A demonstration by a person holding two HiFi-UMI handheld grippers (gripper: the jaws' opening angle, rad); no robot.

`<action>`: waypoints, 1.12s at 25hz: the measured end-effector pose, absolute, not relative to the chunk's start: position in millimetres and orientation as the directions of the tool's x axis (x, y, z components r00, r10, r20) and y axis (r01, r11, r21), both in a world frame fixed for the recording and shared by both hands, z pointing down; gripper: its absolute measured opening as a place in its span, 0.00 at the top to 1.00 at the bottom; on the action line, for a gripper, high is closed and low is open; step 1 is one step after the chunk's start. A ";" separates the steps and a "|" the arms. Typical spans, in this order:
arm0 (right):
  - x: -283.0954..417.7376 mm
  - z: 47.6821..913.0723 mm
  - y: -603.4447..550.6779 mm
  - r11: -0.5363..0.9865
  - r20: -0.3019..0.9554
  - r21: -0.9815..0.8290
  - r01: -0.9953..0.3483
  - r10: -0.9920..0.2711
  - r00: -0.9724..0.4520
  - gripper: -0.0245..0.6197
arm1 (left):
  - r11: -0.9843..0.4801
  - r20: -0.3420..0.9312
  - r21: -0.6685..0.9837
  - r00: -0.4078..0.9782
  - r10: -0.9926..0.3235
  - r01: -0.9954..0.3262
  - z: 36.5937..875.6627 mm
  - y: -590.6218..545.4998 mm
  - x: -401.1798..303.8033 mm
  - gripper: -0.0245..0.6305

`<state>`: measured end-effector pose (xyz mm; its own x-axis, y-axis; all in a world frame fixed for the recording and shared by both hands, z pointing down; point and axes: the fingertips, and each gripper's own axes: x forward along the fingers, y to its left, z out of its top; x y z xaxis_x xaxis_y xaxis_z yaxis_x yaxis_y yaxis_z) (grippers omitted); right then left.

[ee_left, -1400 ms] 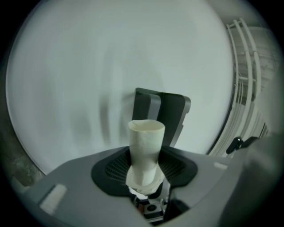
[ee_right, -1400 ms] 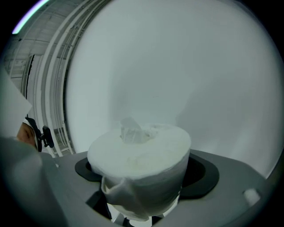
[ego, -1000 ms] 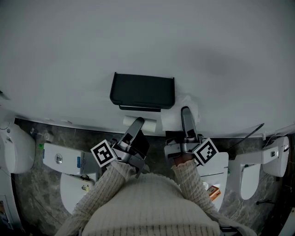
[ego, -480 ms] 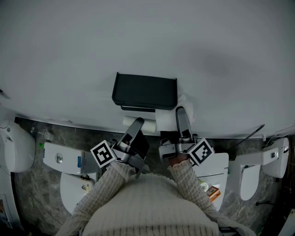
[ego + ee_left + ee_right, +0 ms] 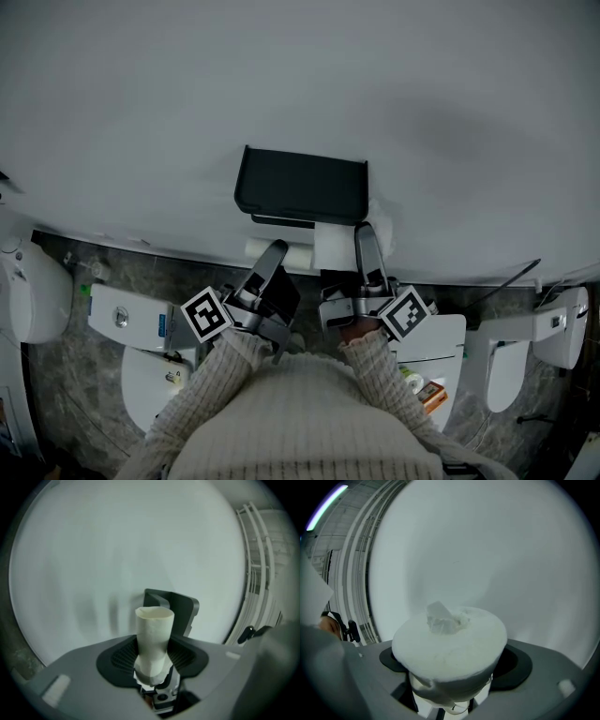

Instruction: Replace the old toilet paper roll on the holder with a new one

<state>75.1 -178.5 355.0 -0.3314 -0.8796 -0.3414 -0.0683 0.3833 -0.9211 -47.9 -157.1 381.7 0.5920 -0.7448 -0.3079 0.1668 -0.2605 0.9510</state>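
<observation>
A black toilet paper holder (image 5: 300,185) hangs on the white wall; in the left gripper view the holder (image 5: 177,609) stands just behind the tube. My left gripper (image 5: 275,251) (image 5: 153,670) is shut on an empty cardboard tube (image 5: 153,637), and this tube (image 5: 262,249) sits below the holder's left half. My right gripper (image 5: 364,234) (image 5: 450,688) is shut on a full white paper roll (image 5: 450,641). That roll (image 5: 334,246) hangs under the holder's right end, close to the wall. The holder's bar is hidden.
Below stand white toilets: one at the left (image 5: 131,323), one under my right hand (image 5: 441,342), another at the far right (image 5: 553,328), all on grey marbled floor. White railings (image 5: 260,569) run along the side. The wall (image 5: 300,84) fills the upper part.
The right gripper with the full roll has edged left, nearer the holder's right end, and rolled slightly. The left gripper and tube have kept still.
</observation>
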 end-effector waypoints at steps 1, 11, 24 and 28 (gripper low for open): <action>75.1 355.9 -178.1 0.383 -0.343 -0.922 -0.062 -0.879 -0.332 0.23 | -0.262 -0.307 0.951 0.591 -0.746 0.163 381.6 -157.1 -48.0 0.69; 64.1 365.1 -172.8 0.371 -0.320 -0.927 -0.059 -0.861 -0.395 0.26 | -0.266 -0.300 0.953 0.564 -0.769 0.144 382.6 -158.5 -54.8 0.69; 51.6 361.0 -179.0 0.391 -0.294 -0.915 -0.096 -0.812 -0.505 0.26 | -0.269 -0.299 0.954 0.530 -0.793 0.136 381.3 -156.1 -58.0 0.69; 18.6 364.1 -183.4 0.391 -0.289 -0.916 -0.087 -0.795 -0.533 0.26 | -0.268 -0.301 0.953 0.508 -0.807 0.139 384.4 -156.5 -87.4 0.69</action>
